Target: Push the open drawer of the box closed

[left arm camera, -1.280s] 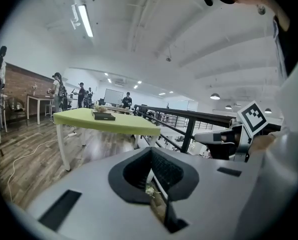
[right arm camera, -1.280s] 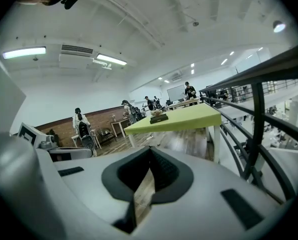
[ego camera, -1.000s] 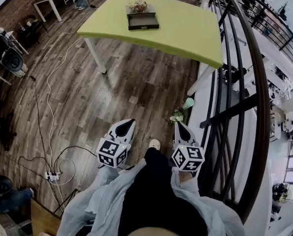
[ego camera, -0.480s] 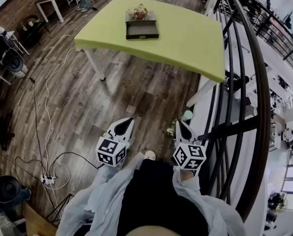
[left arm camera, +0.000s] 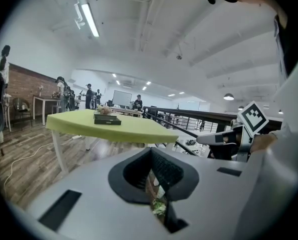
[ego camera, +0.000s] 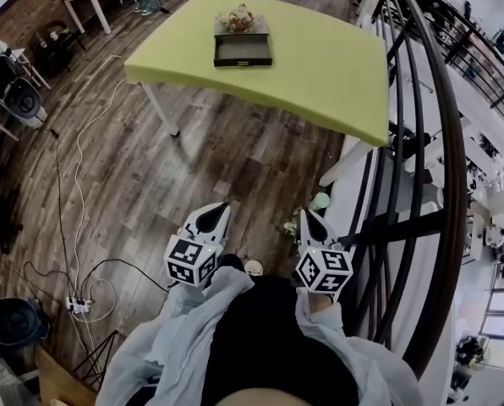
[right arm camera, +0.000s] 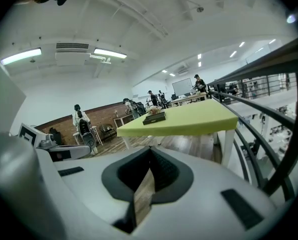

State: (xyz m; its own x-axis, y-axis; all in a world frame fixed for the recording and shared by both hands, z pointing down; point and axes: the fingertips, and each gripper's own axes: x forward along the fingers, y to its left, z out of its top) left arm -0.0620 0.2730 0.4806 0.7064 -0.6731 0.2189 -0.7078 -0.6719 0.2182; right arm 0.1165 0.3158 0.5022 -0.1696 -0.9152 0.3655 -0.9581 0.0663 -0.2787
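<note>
1. Sleeves of pale fabric fill the bottom of the head view, and each hand holds a gripper low over the wooden floor.
2. On the left, the left gripper points forward with its jaws pressed together. Only a thin slit shows between them and they grasp nothing.
3. On the right, the right gripper is likewise clenched tight and carries nothing. It hangs just beside the dark railing.
4. Just ahead of the right gripper, a small bunch of flowers and a pale green cup sit on the floor near the railing's foot. Off to the left, a white cable runs across the boards to a power strip.
5. Farther off stands a yellow-green table, well apart from both grippers.
6. Toward the table's far edge sits the box, with some ornament on top. Its dark drawer is pulled out toward the person and stands open, with neither gripper near it.
</note>
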